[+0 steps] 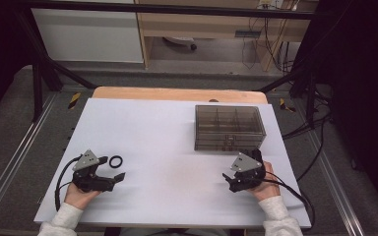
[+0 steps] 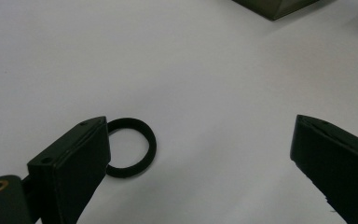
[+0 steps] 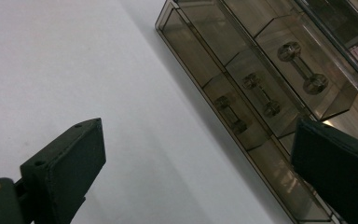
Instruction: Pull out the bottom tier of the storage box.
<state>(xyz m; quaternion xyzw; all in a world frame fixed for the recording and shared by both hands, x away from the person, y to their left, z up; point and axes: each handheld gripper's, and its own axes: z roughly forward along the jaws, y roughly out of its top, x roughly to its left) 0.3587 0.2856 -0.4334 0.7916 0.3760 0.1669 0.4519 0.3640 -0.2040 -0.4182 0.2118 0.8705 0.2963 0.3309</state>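
**Inspector:** Start at the left; what is the state of the left gripper [image 1: 119,177]?

**Assessor:** Held in the person's left hand [image 1: 80,195] at about 7 o'clock on the white table [image 1: 152,128]; its jaws stand wide apart and grip nothing. In the left gripper view the black ring [image 2: 131,147] lies flat on the table, just beside the left-hand jaw and partly behind it; from above, the ring sits at 12 o'clock of that gripper's jaws, near but apart.

**Inspector:** And to the right?

**Assessor:** The smoky clear drawer box [image 1: 229,127] stands at about 2 o'clock on the table; the right gripper view shows its drawer fronts with dumbbell-shaped handles. The right gripper [image 1: 229,180], in the right hand [image 1: 265,187], sits at 5 o'clock, just below the box; jaws spread wide, empty.
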